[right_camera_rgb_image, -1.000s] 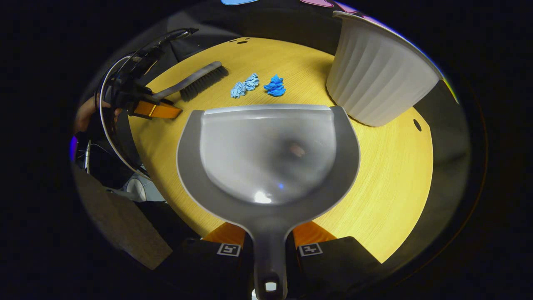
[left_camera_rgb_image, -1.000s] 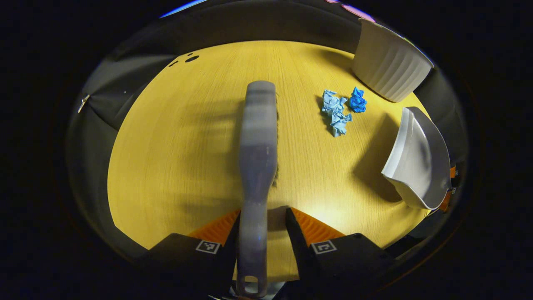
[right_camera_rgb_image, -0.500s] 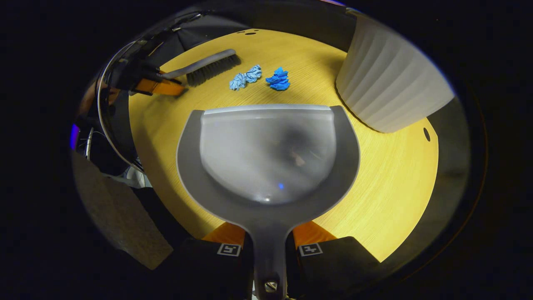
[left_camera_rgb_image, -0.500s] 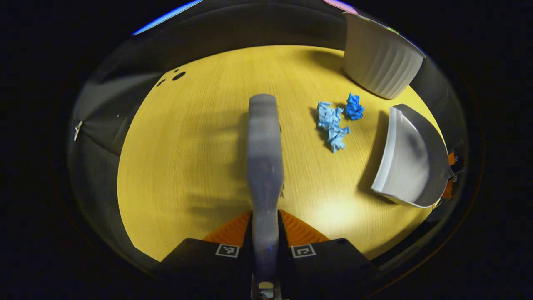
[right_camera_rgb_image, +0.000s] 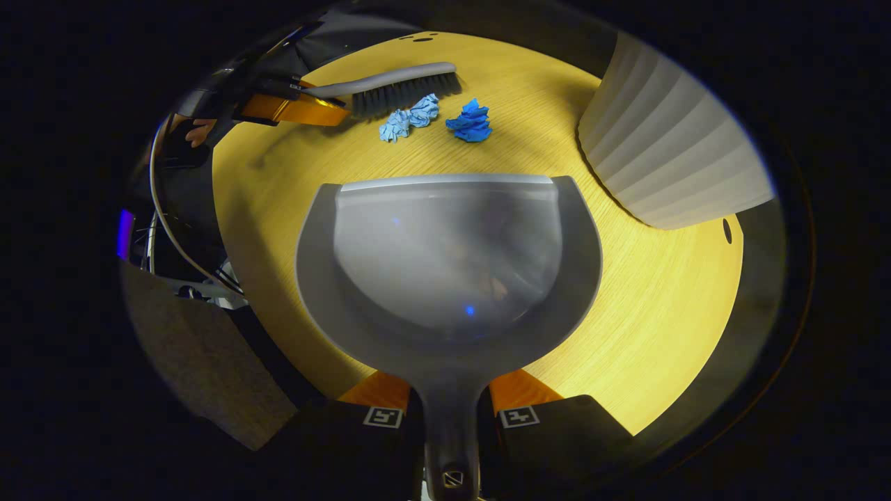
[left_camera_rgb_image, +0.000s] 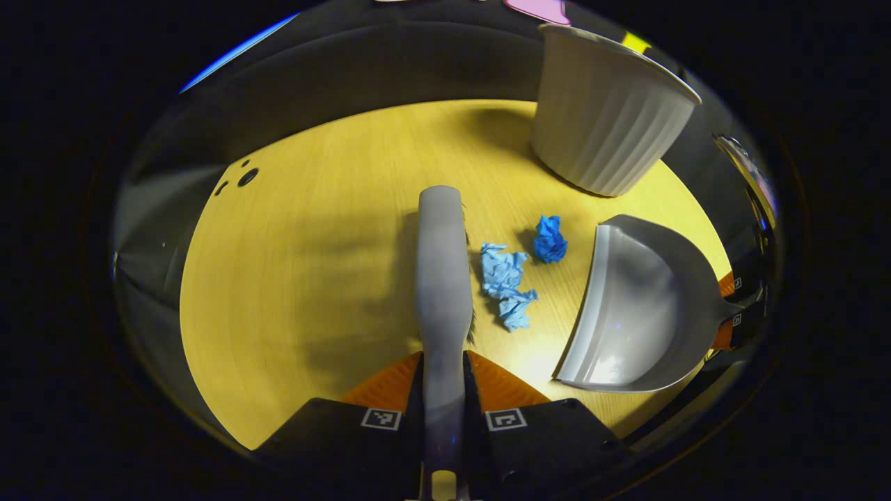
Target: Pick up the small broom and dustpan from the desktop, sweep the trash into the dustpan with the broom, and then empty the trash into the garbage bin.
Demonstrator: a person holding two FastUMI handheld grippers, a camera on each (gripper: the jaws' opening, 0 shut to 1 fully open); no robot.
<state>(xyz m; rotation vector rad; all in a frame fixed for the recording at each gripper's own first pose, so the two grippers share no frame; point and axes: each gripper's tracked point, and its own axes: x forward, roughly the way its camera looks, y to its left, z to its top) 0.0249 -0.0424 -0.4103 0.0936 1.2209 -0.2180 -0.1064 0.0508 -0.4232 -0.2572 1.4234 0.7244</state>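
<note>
1. Left gripper view: the left tool is closed on the handle of the small broom, both fingers pressing the handle from either side. The broom runs straight away from the camera over the yellow wooden tabletop, its bristles just showing along its right edge.
2. Just right of the broom head lie two pale blue crumpled paper scraps, close together. A darker blue paper wad sits a little farther off and to the right of them.
3. Right of the paper is the grey dustpan, its open mouth turned toward the scraps and the broom. Its handle goes off to the right into the right tool, seen small at the edge.
4. At the far right of the tabletop stands the white ribbed garbage bin, upright and beyond the dustpan.
5. Right gripper view: the right tool clamps the dustpan by its handle, a finger on each side. The pan spreads wide in front of the camera, mouth facing away, and looks empty.
6. Beyond the pan's front lip lie the pale blue scraps and the darker blue wad, apart from the lip.
7. Just behind the scraps is the broom, bristles down toward the tabletop, very near or touching the pale scraps. The left tool holds its handle at far left, with part of a hand behind it.
8. The garbage bin rises at the right, near the pan's right side.
</note>
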